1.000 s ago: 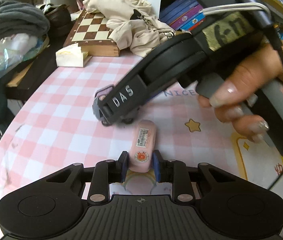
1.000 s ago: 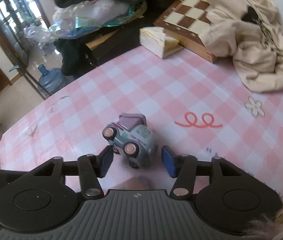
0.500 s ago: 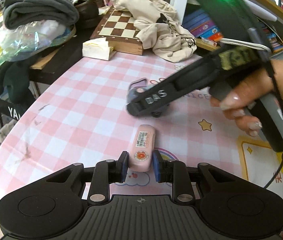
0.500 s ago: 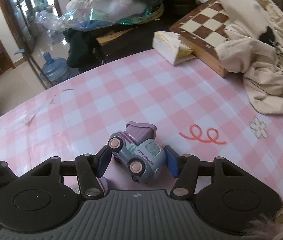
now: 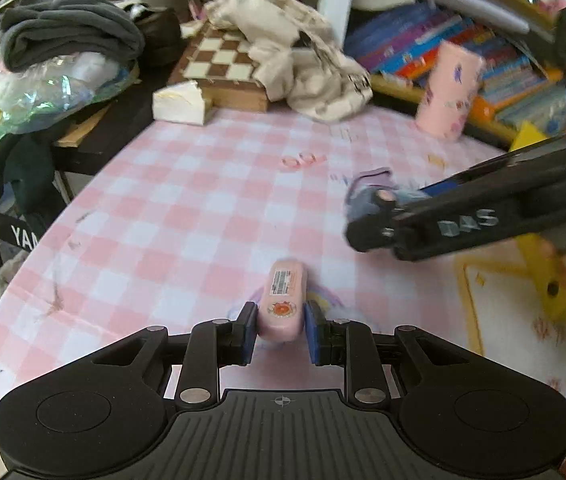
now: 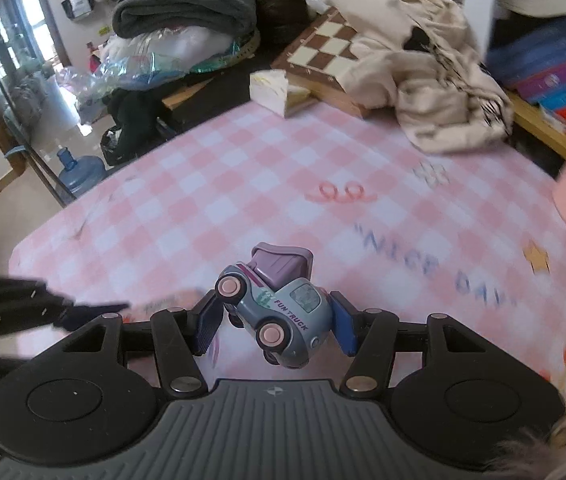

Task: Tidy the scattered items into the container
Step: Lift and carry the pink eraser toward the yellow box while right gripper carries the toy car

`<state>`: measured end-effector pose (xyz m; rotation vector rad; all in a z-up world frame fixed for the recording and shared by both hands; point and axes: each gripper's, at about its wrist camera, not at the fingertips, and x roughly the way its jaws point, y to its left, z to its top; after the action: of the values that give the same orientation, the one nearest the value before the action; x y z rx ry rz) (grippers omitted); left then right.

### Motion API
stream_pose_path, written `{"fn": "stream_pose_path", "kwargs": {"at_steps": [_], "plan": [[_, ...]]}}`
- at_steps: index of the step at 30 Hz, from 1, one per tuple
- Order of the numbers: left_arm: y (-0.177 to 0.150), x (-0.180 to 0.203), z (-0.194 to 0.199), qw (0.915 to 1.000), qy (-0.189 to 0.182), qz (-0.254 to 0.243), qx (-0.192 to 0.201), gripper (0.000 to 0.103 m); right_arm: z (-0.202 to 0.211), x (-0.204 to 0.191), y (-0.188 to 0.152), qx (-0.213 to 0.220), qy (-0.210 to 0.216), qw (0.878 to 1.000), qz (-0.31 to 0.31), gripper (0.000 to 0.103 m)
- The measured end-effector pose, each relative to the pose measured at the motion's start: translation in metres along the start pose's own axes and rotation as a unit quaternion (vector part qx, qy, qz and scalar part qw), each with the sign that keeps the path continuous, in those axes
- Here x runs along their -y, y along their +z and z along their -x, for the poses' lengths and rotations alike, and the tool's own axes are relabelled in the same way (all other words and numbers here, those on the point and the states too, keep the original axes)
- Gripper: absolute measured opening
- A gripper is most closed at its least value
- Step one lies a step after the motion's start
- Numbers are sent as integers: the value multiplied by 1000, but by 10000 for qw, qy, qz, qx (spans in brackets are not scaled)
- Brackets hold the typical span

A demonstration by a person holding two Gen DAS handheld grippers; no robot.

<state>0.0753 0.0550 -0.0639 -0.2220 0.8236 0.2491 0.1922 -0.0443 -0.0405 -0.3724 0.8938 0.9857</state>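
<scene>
- Over the pink checkered tablecloth (image 5: 187,216), left gripper (image 5: 279,330) has its jaws clamped narrow on a pink eraser-like block (image 5: 283,300), label side up.
- Right gripper (image 6: 273,322) grips the toy truck (image 6: 279,300) btwn both pads, tilted, lifted off the cloth.
- Pink container (image 5: 449,90) stands at the far right edge, well apart from both.

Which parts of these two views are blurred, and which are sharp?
Left wrist view: the right tool and the pink container are motion-smeared, the pink eraser fairly sharp. Right wrist view: the toy truck is crisp, the tablecloth lettering streaked.
</scene>
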Motion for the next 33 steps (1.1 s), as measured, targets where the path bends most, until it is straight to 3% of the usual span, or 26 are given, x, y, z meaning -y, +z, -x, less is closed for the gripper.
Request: {"fn": "stream_pose_path", "kwargs": {"at_steps": [3,11,13,15,19,28,33], "plan": [[-5,2,-4,9999,30,-83,-112,25,8,-2,-17,-62,-93,9999,-112,55],[-6,21,-13,9970,292,-722,45,32,21,1,-43,-95,-247,9988,-411,55],[-6,20,-14,9974,269,-662,60,31,24,2,-47,-96,-262,9987,-434,55],[-5,18,-15,9978,275,-593,74,23,26,1,-50,-104,-268,9986,-440,55],[-4,14,-14,9989,186,-418,68,23,32,-3,-55,-95,-241,9985,-476,55],[2,-7,17,9979,-375,522,101,23,45,-15,-59,54,-230,9980,-589,55],[0,-10,39,9962,-555,626,237,23,54,-25,-65,116,-236,9974,-678,55]]}}
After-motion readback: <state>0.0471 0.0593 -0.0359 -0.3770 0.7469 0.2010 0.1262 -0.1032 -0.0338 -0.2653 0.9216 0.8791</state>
